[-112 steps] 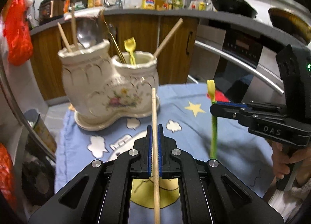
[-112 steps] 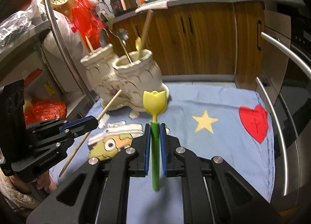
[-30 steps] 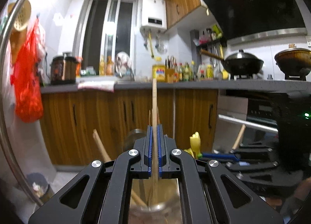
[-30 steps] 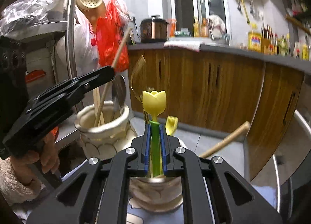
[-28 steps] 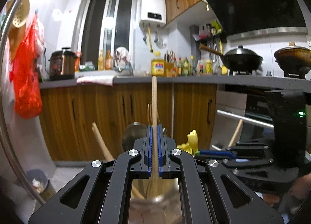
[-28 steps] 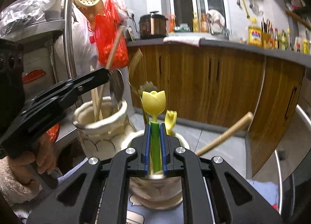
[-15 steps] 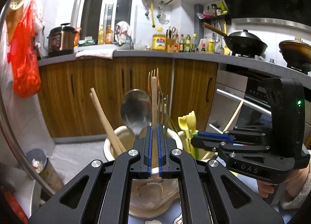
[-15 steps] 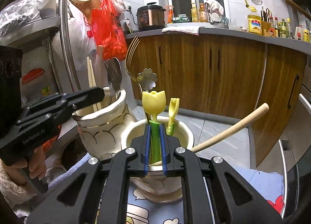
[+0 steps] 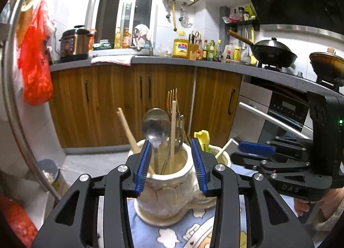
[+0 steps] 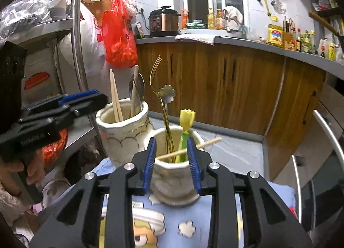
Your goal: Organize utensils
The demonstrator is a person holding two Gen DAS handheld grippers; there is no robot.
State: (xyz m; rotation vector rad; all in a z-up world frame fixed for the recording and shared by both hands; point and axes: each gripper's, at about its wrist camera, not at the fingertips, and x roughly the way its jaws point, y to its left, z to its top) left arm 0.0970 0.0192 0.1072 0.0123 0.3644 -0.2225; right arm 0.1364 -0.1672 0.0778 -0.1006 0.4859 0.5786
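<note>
1. Two sets of fingers stand wide open with nothing in them: my left gripper (image 9: 169, 165) frames the taller pot (image 9: 163, 185), my right gripper (image 10: 169, 161) the shorter pot (image 10: 175, 180).
2. Left pot: light, stiff chopstick (image 9: 173, 134) beside a slick metal spoon (image 9: 155, 126); I'd pinch mid-shaft.
3. Right pot: the tulip-topped pick (image 10: 186, 127) looks light and bendy; grip its stem.
4. Pots look breakable; the leaning wooden stick (image 10: 187, 149) crosses the mouth.

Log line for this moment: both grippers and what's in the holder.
left gripper: open, empty | right gripper: open, empty | chopstick: in taller holder cup | tulip utensil: in shorter cup
</note>
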